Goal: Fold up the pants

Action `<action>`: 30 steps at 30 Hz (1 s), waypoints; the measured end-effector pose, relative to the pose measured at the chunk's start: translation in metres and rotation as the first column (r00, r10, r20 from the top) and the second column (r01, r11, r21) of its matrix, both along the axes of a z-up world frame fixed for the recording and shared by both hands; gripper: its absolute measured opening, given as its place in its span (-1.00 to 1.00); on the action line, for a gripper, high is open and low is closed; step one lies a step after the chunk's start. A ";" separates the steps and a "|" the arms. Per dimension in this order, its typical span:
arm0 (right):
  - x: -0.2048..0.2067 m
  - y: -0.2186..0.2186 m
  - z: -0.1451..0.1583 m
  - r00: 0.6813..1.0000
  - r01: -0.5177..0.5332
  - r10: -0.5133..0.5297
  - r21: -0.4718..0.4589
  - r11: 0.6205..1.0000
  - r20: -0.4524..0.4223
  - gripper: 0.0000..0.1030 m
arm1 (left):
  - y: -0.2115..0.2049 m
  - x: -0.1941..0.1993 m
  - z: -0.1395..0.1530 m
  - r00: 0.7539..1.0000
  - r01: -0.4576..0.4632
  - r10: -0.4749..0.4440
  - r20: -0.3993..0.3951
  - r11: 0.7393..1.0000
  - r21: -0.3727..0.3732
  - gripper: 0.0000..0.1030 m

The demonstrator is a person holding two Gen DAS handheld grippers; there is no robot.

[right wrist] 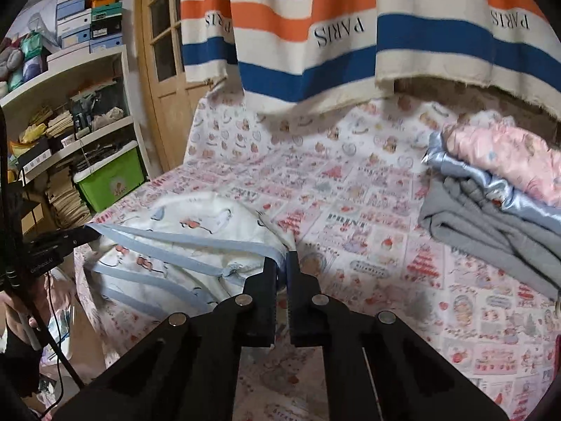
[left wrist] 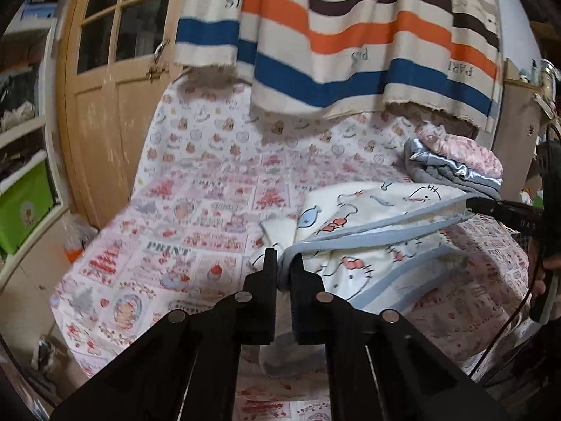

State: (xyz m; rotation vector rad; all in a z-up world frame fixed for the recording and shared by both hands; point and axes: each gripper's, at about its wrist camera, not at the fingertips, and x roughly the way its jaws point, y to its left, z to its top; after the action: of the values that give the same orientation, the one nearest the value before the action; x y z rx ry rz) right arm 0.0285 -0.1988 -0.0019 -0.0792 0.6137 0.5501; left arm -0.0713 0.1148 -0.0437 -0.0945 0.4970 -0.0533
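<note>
The pants (left wrist: 354, 231) are white with a cartoon cat and red bows printed on them, and pale blue bands run along the edges. They lie bunched on the sheet (left wrist: 196, 189), near its front edge, with one blue band pulled straight between the two tools. The left gripper (left wrist: 283, 263) is clamped on one end of this blue band, its jaws pressed together on the cloth. The right gripper (right wrist: 282, 263) is clamped on the other end of the band in the same way, and a fold of blue cloth shows between its jaws. The sheet is pink and white with small pictures and the word PRINT. At the back right of the sheet there is a pile (right wrist: 498, 182) of folded clothes: grey below, shiny blue in the middle, pink on top. A striped towel (right wrist: 343, 35) hangs above the far side of the sheet, with the word PARIS upside down. To the left of the sheet stands a shelf (right wrist: 70, 80); a green bin (right wrist: 112, 182) sits on a low board, and its content I cannot tell. Shoe boxes (right wrist: 87, 17) are stacked on top of the shelf.
</note>
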 end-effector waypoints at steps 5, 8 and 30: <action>-0.011 -0.001 0.007 1.000 -0.006 0.006 -0.002 1.000 0.029 -0.91 | -0.008 -0.012 0.008 0.999 0.022 -0.023 0.039 1.000 0.016 -0.44; -0.014 -0.005 0.012 0.999 0.011 -0.011 0.002 1.000 0.051 -0.91 | -0.008 -0.010 0.005 1.000 0.022 -0.022 0.020 1.000 0.008 -0.36; -0.007 -0.023 0.002 0.999 0.045 -0.046 0.011 0.999 0.013 -0.91 | -0.030 -0.003 -0.012 0.999 -0.006 0.008 -0.046 0.999 0.052 -0.57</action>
State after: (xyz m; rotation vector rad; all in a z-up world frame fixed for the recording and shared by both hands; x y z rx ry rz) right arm 0.0212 -0.2221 0.0000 -0.0584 0.5979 0.5084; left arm -0.0746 0.0846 -0.0556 -0.0467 0.5438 -0.0315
